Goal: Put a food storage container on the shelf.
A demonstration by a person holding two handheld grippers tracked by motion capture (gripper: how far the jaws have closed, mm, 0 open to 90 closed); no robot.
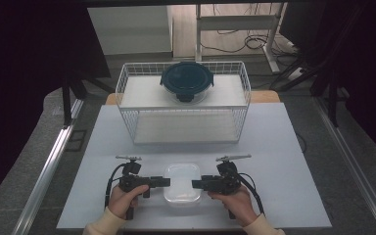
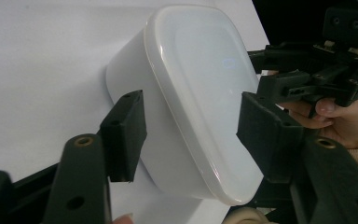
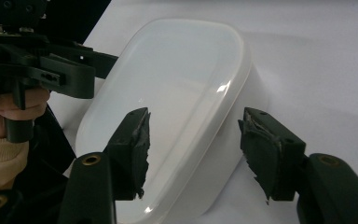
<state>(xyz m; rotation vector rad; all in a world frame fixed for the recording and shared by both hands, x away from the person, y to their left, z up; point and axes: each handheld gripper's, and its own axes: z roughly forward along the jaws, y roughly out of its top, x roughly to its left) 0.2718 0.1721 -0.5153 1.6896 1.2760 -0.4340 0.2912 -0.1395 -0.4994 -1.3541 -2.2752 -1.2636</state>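
A white lidded container (image 1: 181, 183) is seen on the white table (image 1: 284, 161), directly between the left gripper (image 1: 165, 182) and the right gripper (image 1: 196, 184), which face each other from its two ends. Each gripper's jaws are spread around one end of the container without being pressed against it. Beyond the grippers, a wire basket (image 1: 127, 88) with a round dark-lidded bowl (image 1: 186, 81) is seen.

No readable text, label, brand, number or sign stood on anything that showed in any of the views.

Black left gripper (image 1: 165, 182) & right gripper (image 1: 196, 184) w/ brass screws, black cables; cream sleeves (image 1: 98, 226).
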